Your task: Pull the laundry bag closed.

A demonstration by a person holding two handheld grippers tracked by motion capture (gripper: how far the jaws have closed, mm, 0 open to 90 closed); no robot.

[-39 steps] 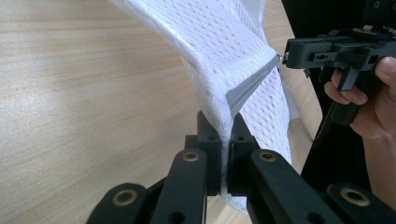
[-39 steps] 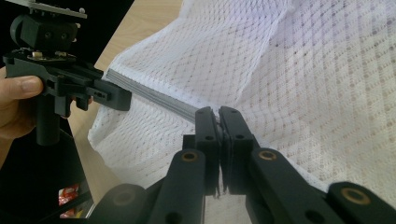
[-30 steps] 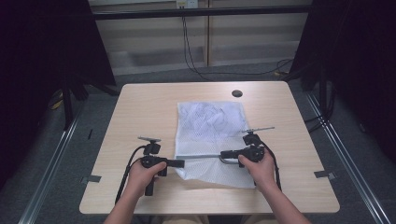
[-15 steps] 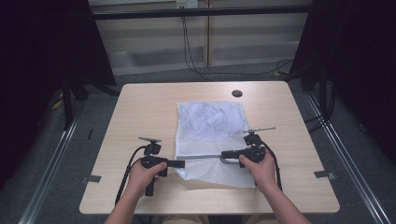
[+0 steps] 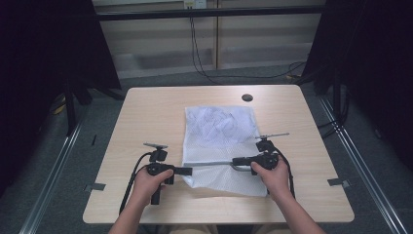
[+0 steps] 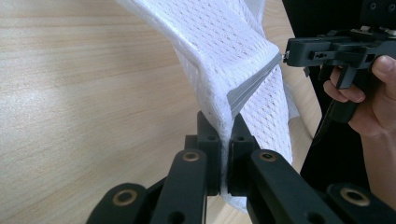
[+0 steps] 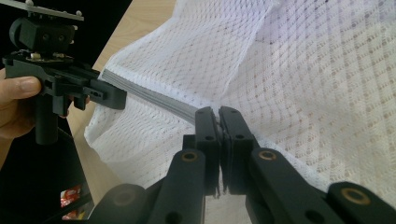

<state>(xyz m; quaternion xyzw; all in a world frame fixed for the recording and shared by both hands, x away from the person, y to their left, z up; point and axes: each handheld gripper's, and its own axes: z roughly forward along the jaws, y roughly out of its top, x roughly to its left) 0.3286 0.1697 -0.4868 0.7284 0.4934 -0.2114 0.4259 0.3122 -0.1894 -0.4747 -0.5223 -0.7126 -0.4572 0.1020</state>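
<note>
White mesh cloth bag [image 5: 220, 141]; matt wooden table [image 5: 146, 112].

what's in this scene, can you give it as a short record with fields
surface: light wooden table
item: white mesh laundry bag with a grey band along one edge, lying flat on the table apart from its raised near part
left gripper: jaws shut on the white mesh laundry bag at the end of the grey band
right gripper: jaws shut on the same band, farther along
band state: pulled taut between the two grippers, lifted off the table
other: small dark round hole near the table's far edge
</note>
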